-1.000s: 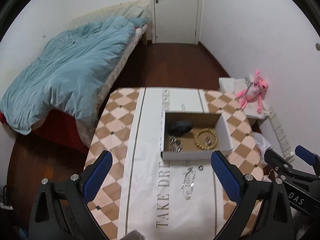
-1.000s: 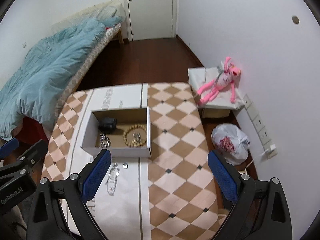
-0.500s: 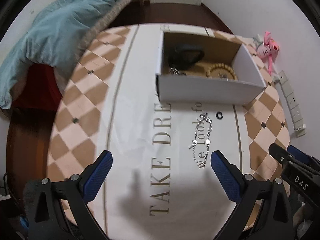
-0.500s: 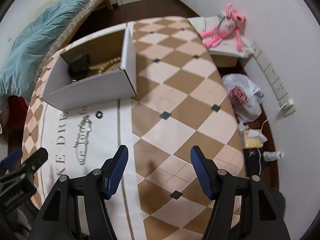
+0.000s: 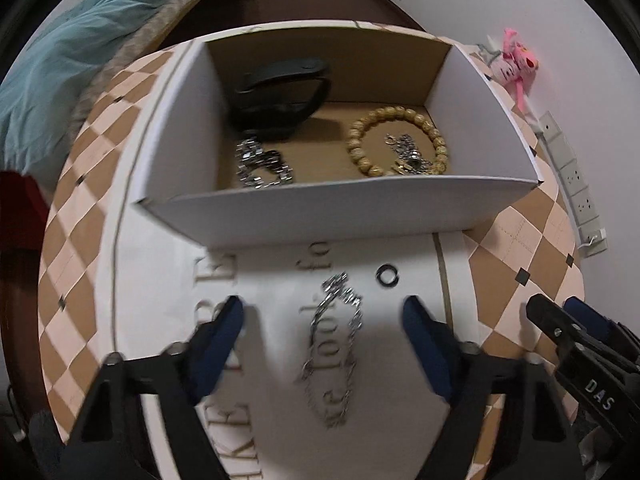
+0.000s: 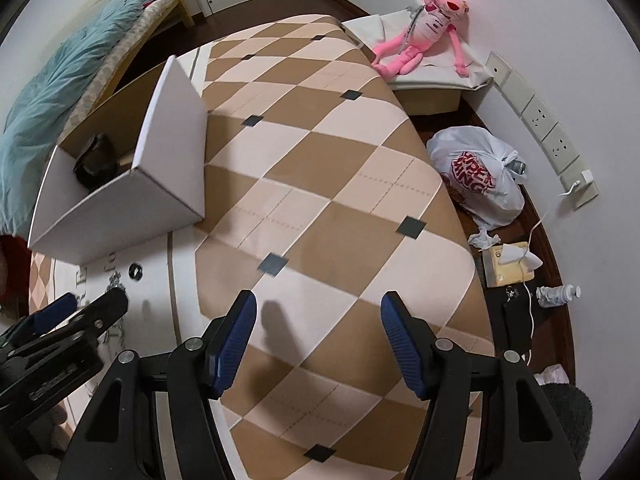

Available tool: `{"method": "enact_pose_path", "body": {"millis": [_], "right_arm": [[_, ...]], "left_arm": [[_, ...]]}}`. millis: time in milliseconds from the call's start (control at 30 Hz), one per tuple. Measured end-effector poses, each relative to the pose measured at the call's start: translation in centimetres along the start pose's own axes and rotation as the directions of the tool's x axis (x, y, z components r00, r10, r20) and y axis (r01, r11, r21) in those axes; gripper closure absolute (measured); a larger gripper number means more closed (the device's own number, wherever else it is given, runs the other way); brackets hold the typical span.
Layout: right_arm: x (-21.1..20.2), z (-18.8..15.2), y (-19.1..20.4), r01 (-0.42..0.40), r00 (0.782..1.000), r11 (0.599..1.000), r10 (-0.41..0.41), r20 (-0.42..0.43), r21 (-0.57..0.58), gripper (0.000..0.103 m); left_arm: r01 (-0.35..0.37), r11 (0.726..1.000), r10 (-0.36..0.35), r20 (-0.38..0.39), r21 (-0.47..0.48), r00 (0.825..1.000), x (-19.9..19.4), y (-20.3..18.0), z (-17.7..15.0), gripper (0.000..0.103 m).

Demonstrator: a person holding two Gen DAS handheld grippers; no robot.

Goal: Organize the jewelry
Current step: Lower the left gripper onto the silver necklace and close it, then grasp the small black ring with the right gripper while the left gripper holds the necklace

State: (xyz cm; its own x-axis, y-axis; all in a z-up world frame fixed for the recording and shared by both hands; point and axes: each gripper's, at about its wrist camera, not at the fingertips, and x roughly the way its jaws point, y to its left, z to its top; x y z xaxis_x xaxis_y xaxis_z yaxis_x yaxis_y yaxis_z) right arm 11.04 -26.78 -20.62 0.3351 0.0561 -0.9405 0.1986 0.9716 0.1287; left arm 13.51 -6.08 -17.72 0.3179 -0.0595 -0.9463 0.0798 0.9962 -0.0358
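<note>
A silver chain bracelet [image 5: 334,322] lies on the white printed cloth just in front of the white cardboard box [image 5: 328,216]. A small black ring [image 5: 387,275] lies to its right, also in the right wrist view [image 6: 136,271]. My left gripper [image 5: 324,326] is open and low over the table, its fingers either side of the chain. The box holds a black item [image 5: 280,96], a silver chain [image 5: 260,164] and a beaded bracelet [image 5: 396,140]. My right gripper [image 6: 318,326] is open and empty over the checkered table, right of the box [image 6: 120,196].
The checkered table [image 6: 320,184] drops off at the right edge. A plastic bag [image 6: 476,176] and clutter lie on the floor there. A pink plush toy [image 6: 424,40] sits on a white box by the wall. A bed with a blue duvet [image 5: 72,64] stands to the left.
Both grippers have dropped toward the table and moved forward. The left gripper now straddles the silver chain with narrower jaws. The right gripper has come down over the checkered cloth.
</note>
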Motion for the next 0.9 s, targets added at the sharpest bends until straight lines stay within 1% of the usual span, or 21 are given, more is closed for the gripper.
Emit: {"method": "enact_pose_path", "body": {"millis": [33, 67, 100, 133, 167, 200, 233, 267, 367, 467, 533, 633, 733, 867, 900], "right_arm": [[0.1, 0.2, -0.1, -0.003, 1.0, 1.0, 0.003, -0.001, 0.005, 0.036], [0.1, 0.3, -0.2, -0.007, 1.0, 1.0, 0.007, -0.002, 0.009, 0.036], [0.1, 0.4, -0.3, -0.007, 1.0, 1.0, 0.007, -0.004, 0.012, 0.036], [0.1, 0.4, -0.4, -0.011, 1.0, 1.0, 0.011, -0.004, 0.016, 0.036], [0.1, 0.5, -0.5, -0.021, 1.0, 1.0, 0.021, -0.006, 0.021, 0.036], [0.1, 0.5, -0.4, -0.027, 1.0, 0.999, 0.027, -0.006, 0.024, 0.036], [0.0, 0.6, -0.4, -0.037, 0.999, 0.999, 0.037, -0.005, 0.027, 0.036], [-0.1, 0.7, -0.3, -0.05, 0.999, 0.998, 0.051, -0.003, 0.03, 0.036], [-0.7, 0.7, 0.6, -0.101, 0.995, 0.995, 0.101, 0.007, 0.024, 0.036], [-1.2, 0.8, 2.2, -0.178, 0.984, 0.984, 0.178, 0.008, 0.005, 0.036], [-1.2, 0.9, 4.2, -0.221, 0.975, 0.975, 0.222, 0.009, -0.029, 0.036], [-0.7, 1.2, 6.9, -0.233, 0.972, 0.969, 0.235, 0.011, -0.086, 0.036], [0.5, 1.3, 9.4, -0.221, 0.974, 0.965, 0.225, 0.009, -0.138, 0.037], [1.9, 1.0, 12.5, -0.175, 0.983, 0.96, 0.183, 0.019, -0.22, 0.042], [1.9, 0.6, 13.1, -0.155, 0.985, 0.958, 0.168, 0.037, -0.241, 0.044]], "left_arm": [[0.001, 1.0, -0.001, -0.007, 0.008, 1.0, 0.3, -0.2, 0.2, 0.042], [-0.011, 1.0, 0.011, 0.002, 0.024, 1.0, 0.4, -0.4, 0.3, 0.045], [-0.017, 0.999, 0.017, 0.014, 0.043, 1.0, 0.4, -0.7, 0.3, 0.055], [-0.015, 0.998, 0.014, 0.026, 0.059, 1.0, 0.2, -0.9, 0.4, 0.062], [-0.009, 0.998, 0.007, 0.034, 0.069, 0.999, 0.0, -1.0, 0.4, 0.083], [0.001, 0.997, -0.003, 0.032, 0.071, 0.999, -0.2, -0.9, 0.4, 0.093], [0.016, 0.998, -0.018, 0.032, 0.064, 0.999, -0.3, -0.8, 0.4, 0.093], [0.032, 0.998, -0.034, 0.037, 0.051, 0.999, -0.7, -0.4, 0.3, 0.098], [0.043, 0.999, -0.045, 0.064, 0.03, 0.997, -2.0, 1.1, -0.3, 0.098], [0.051, 0.999, -0.049, 0.09, -0.013, 0.995, -3.5, 3.2, -1.0, 0.098], [0.052, 0.998, -0.048, 0.098, -0.044, 0.994, -4.3, 4.7, -1.6, 0.098], [0.04, 0.996, -0.031, 0.107, -0.083, 0.994, -5.0, 6.9, -2.2, 0.098], [0.026, 0.993, -0.014, 0.108, -0.111, 0.994, -5.1, 8.5, -2.8, 0.098], [0.013, 0.991, 0.0, 0.101, -0.135, 0.995, -4.8, 9.8, -3.1, 0.098], [0.009, 0.991, 0.004, 0.099, -0.137, 0.995, -4.7, 10.0, -3.2, 0.098]]}}
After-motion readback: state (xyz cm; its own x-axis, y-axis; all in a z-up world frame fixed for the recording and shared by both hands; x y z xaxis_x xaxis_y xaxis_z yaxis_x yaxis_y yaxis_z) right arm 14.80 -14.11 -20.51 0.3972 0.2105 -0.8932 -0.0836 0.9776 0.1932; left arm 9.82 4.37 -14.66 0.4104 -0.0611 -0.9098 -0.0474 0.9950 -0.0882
